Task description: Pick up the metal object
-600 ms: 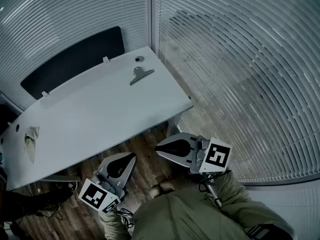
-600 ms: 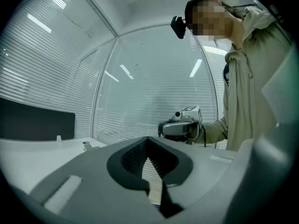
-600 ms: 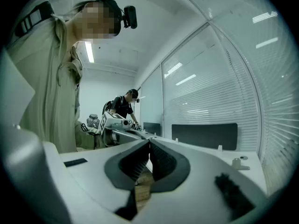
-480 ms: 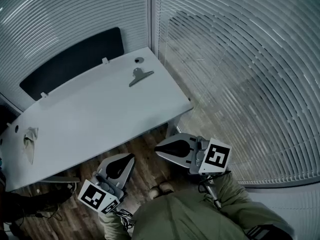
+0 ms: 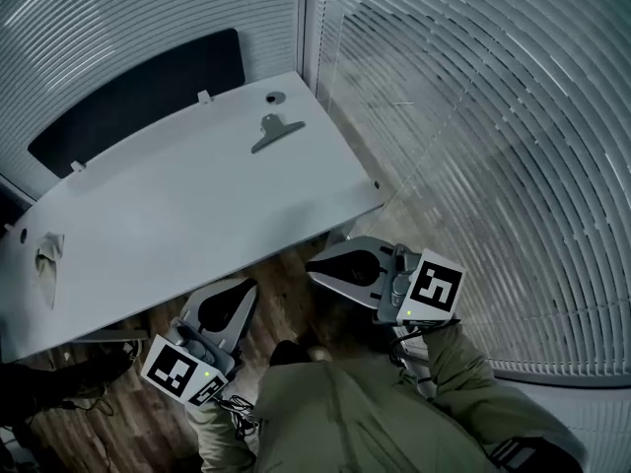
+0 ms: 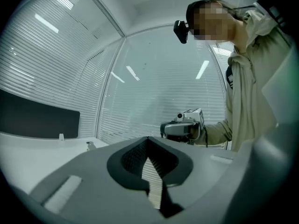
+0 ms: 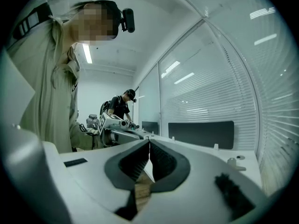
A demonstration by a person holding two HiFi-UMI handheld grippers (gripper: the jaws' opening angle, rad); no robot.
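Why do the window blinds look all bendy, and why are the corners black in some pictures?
Head view: the wide lens bends the straight blinds and the table edge into curves. Left gripper view: it is a round fisheye picture, so the corners go black, and bright light streaks glare on the glass. Right gripper view: the same black corners, with streaks on the glass there too.

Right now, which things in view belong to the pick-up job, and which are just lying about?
Job:
metal clip on the white table; left tongs and right tongs, both shut, empty, off the table.

Lying about:
crumpled cloth at the table's left end; small round piece beyond the clip; black panel behind.
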